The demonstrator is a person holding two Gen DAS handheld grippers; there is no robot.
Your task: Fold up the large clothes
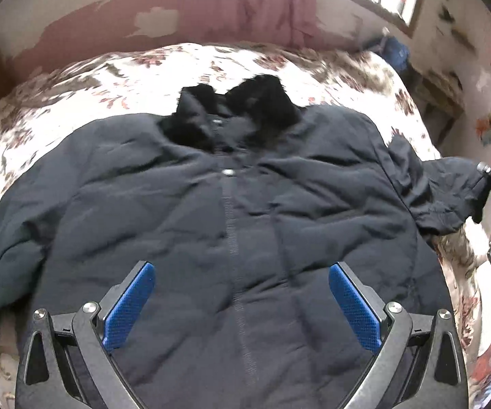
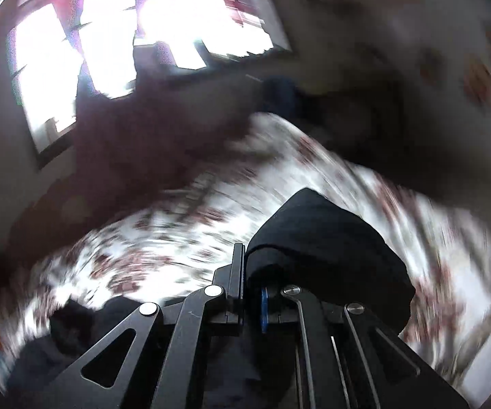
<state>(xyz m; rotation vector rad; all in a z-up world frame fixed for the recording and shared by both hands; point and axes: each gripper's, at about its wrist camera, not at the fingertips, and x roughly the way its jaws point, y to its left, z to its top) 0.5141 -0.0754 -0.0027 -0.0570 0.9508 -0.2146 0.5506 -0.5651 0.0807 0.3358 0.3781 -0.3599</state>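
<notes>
While right tongs (image 2: pixel 250 293) pinch its sleeve (image 2: pixel 327 255), the jacket (image 1: pixel 232 225) lies collar (image 1: pixel 235 109) away.

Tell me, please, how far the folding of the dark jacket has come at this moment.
Early stage. Done: the jacket lies spread flat, front up and closed, on the floral bedspread. In hand: the right gripper is shut on the sleeve cuff, lifted off to the side. The left gripper is open above the hem, holding nothing. Left: no fold shows yet, so both sleeves and the body remain.

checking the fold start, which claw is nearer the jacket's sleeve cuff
Right. The right claw is shut on the sleeve cuff; the left claw hovers open over the jacket front.
</notes>
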